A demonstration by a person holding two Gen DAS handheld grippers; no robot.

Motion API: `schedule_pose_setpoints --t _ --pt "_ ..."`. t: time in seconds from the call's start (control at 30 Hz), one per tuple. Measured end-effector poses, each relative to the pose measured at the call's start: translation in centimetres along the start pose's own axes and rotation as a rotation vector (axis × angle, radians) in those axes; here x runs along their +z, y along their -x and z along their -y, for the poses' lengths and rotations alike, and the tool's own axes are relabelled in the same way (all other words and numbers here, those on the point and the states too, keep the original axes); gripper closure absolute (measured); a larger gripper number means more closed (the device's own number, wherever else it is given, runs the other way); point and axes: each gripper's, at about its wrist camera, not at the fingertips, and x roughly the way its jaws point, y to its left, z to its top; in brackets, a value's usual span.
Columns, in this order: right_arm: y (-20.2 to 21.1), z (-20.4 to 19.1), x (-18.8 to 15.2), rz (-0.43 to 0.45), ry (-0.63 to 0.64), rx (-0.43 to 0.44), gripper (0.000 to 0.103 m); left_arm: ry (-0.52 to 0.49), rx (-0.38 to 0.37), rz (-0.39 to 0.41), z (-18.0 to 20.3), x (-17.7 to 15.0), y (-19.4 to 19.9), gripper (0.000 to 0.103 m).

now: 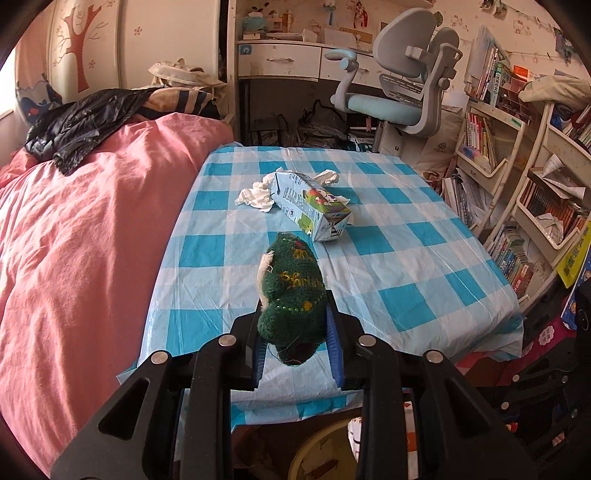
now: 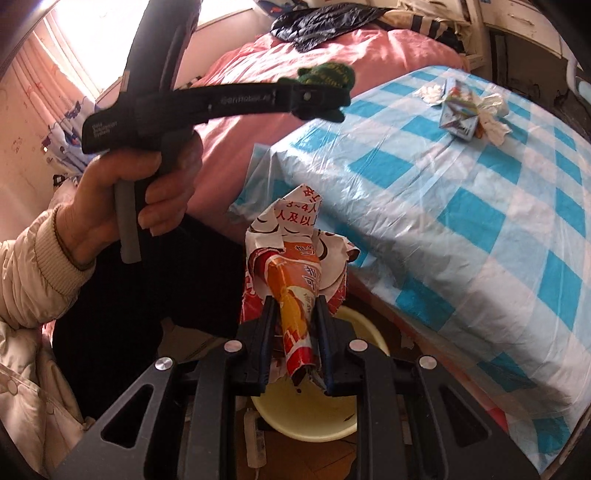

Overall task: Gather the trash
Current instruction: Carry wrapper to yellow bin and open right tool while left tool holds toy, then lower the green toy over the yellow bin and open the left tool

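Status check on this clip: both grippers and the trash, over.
Left gripper shut on green sock. Right gripper shut on crumpled wrapper, above yellow basin. Milk carton, tissues remain on table.

Home setting, a child's bedroom or study. Evidence: bed with rumpled pink quilt (image 1: 92,221) along one side, black puffy jacket (image 1: 77,125) dumped on it; white wardrobe door with red tree decal (image 1: 79,48); white desk with drawers (image 1: 280,59) and cluttered shelf above; grey and pale-blue ergonomic desk chair (image 1: 402,77); white tiered bookshelves crammed with books (image 1: 517,177); cartoon stickers on the wall (image 1: 517,26). Table under a blue-and-white checked plastic cloth (image 1: 388,240) wedged against the bed, yellow plastic basin (image 2: 306,417) on the floor below, daylight through pink curtains (image 2: 40,77)
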Motion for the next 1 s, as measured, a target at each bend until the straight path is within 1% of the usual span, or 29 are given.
schedule_pose_setpoints --t 0.1,0.13,0.17,0.2,0.23,0.3,0.4,0.43,0.5,0.53,0.57,0.67,0.77,0.9,1.0 --pt "-1.3 -0.3 -0.4 -0.061 0.017 0.017 0.079 -0.004 0.000 -0.006 0.2 -0.4 0.1 0.077" --pt "-1.8 -0.2 -0.5 -0.086 0.019 0.022 0.074 -0.006 -0.001 -0.009 0.3 -0.6 0.2 0.077" --pt "-2.1 -0.3 -0.7 -0.103 0.020 0.020 0.066 -0.008 -0.002 -0.012 0.4 -0.8 0.2 0.077" --pt "-2.4 -0.3 -0.8 -0.116 0.018 0.026 0.062 -0.010 -0.003 -0.016 0.5 -0.9 0.2 0.077" --pt "-2.5 -0.4 -0.9 -0.121 0.017 0.040 0.060 -0.012 -0.004 -0.020 0.6 -1.2 0.3 0.077" --pt "-2.3 -0.3 -0.8 -0.106 0.012 0.053 0.058 -0.017 -0.007 -0.028 0.8 -1.7 0.4 0.077" --pt "-1.0 0.2 -0.8 -0.050 -0.019 0.051 0.054 -0.025 -0.011 -0.042 1.2 -2.5 0.5 0.077" --pt "-0.5 0.6 -0.6 -0.023 -0.035 0.039 0.051 -0.028 -0.013 -0.047 1.3 -2.8 0.6 0.077" --pt "0.6 1.4 -0.3 0.036 -0.066 0.000 0.047 -0.029 -0.019 -0.058 1.5 -3.5 0.8 0.077" --pt "1.2 1.9 -0.1 0.071 -0.088 -0.023 0.042 -0.030 -0.025 -0.065 1.7 -3.8 0.8 0.077" --pt "1.8 2.3 0.0 0.100 -0.106 -0.044 0.039 -0.035 -0.028 -0.072 1.9 -4.2 0.9 0.077" --pt "3.7 3.4 0.1 0.194 -0.153 -0.113 0.039 -0.050 -0.040 -0.092 2.6 -5.4 1.2 0.077" --pt "5.2 4.1 0.1 0.260 -0.181 -0.165 0.037 -0.050 -0.063 -0.119 3.1 -6.7 1.5 0.077" --pt "6.4 4.8 0.3 0.314 -0.199 -0.210 0.036 -0.062 -0.081 -0.153 3.9 -8.3 1.7 0.077" --pt "7.2 5.5 0.4 0.342 -0.217 -0.228 0.035 -0.079 -0.090 -0.167 4.6 -9.3 2.1 0.077"
